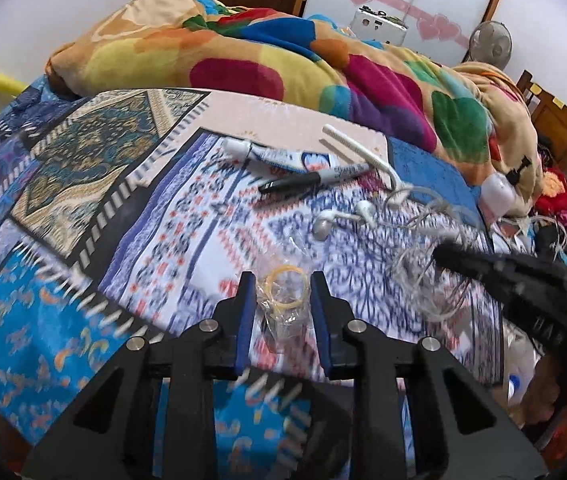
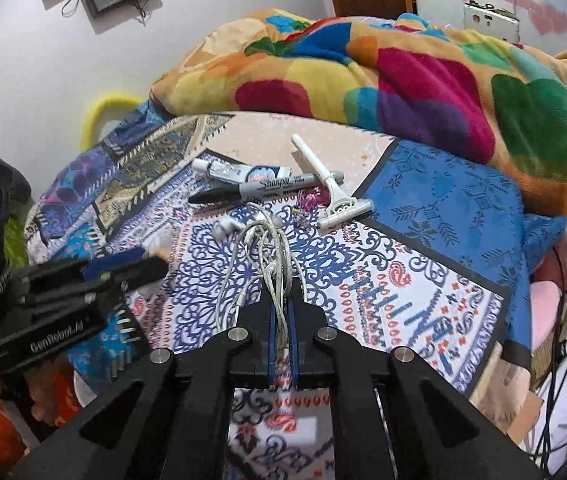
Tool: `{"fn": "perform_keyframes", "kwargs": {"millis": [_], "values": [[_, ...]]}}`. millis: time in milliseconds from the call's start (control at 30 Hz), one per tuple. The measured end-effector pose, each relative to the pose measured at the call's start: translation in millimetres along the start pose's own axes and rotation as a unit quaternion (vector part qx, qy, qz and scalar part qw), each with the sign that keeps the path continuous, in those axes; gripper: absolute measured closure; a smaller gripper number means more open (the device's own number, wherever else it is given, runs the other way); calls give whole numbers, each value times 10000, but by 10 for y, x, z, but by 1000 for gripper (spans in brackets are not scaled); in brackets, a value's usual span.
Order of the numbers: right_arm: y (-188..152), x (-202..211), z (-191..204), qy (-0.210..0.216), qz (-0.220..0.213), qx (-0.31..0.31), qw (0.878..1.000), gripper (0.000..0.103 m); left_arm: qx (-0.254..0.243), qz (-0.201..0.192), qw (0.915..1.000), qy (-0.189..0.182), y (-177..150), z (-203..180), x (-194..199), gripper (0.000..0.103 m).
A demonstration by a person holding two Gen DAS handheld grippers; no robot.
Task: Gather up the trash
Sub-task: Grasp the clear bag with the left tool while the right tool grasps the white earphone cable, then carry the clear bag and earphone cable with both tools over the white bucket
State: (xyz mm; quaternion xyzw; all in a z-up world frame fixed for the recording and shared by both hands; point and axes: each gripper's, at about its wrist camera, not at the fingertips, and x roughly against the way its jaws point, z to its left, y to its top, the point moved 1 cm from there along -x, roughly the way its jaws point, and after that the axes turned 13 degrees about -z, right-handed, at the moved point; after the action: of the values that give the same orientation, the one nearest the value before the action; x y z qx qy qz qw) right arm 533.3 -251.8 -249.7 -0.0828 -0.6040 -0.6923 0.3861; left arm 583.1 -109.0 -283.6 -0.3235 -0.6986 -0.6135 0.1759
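Note:
A crumpled clear plastic bag (image 1: 285,300) with yellow rubber bands inside sits between the blue pads of my left gripper (image 1: 282,280), which is shut on it just above the patterned bedsheet (image 1: 83,240). My right gripper (image 2: 282,286) is shut on a bundle of white earphone cable (image 2: 267,240). The earbuds (image 2: 225,226) lie on the sheet beyond it. In the left wrist view the right gripper (image 1: 443,254) comes in from the right over the cable (image 1: 415,280). In the right wrist view the left gripper (image 2: 151,264) is low on the left.
Farther up the bed lie a black Sharpie marker (image 2: 267,190), a toothpaste tube (image 2: 243,172) and a white razor (image 2: 327,176). A bright fleece blanket (image 2: 403,80) is heaped behind them. Loose black cables (image 2: 563,340) hang at the bed's right edge.

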Motion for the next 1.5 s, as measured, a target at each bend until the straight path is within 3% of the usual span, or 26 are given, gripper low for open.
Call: {"fn": "perform_keyframes", "kwargs": {"millis": [333,567,933,1100,1500], "values": [[163,435,152,-96,-273,37,9996,98,-7,-176,9998,134,-133,6,612,77],[331,838,358,-141,-593,212,9979,98,116,-526,9982,266,-61,15,1140,77],[463,1409,918,38,-1015,544,9933,98,163,-937,9940,541,-127,151,2061,77],[445,1586,1212,208,-1135,697,9909,98,109,-1070,9912,776,-245,267,2464,77],[179,1739,1981,597,-1099,1204,9848,98,503,-1087,9857,1182,-719,817,3135,77]]}}
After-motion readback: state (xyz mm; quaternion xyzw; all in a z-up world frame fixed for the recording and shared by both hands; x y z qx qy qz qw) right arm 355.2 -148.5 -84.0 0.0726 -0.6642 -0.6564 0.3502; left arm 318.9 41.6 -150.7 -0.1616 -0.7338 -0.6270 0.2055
